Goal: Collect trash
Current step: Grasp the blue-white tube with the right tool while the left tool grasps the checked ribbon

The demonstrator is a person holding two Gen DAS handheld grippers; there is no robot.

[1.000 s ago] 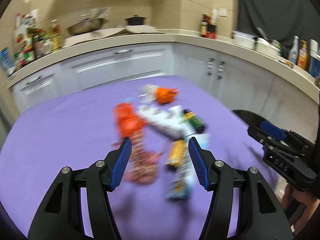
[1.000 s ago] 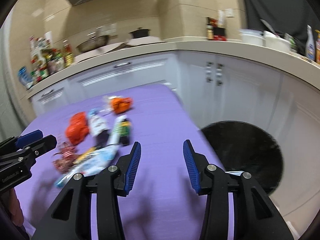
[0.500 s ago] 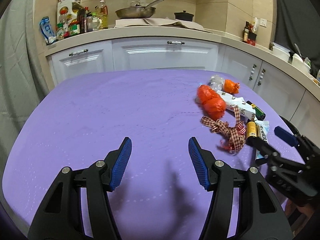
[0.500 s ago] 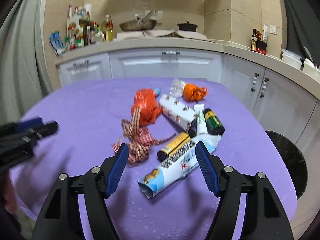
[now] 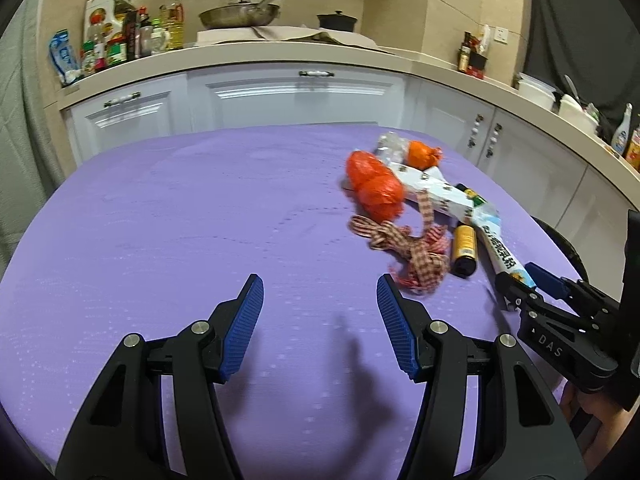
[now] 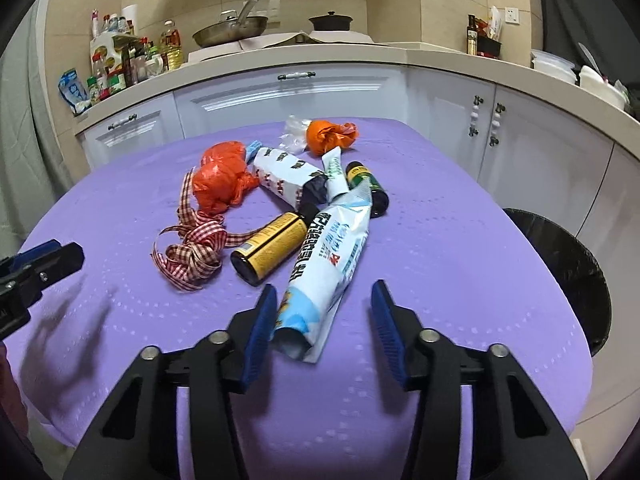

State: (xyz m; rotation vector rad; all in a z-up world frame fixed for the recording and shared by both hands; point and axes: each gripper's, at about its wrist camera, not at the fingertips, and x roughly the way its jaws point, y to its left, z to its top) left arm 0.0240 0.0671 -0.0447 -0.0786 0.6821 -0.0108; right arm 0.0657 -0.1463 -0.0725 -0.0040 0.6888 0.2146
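A pile of trash lies on the purple table: a blue-white rolled packet point(image 6: 330, 264), a yellow bottle point(image 6: 270, 248), a red checked ribbon point(image 6: 192, 248), an orange bag point(image 6: 220, 182), a white carton point(image 6: 282, 174), a green bottle point(image 6: 366, 188) and a small orange wad point(image 6: 330, 136). My right gripper point(image 6: 324, 322) is open, its fingers on either side of the packet's near end. My left gripper point(image 5: 320, 326) is open and empty over bare table, left of the ribbon point(image 5: 404, 254). The right gripper also shows in the left wrist view point(image 5: 532, 286).
A black-lined trash bin point(image 6: 560, 268) stands on the floor off the table's right edge. White cabinets and a counter with a pan point(image 6: 230, 30), a pot and bottles run behind the table. The purple table point(image 5: 180, 220) stretches left of the pile.
Both views swung left then settled. My right gripper turned from the bin to the pile and closed in on the blue-white packet. My left gripper moved off the pile to its left.
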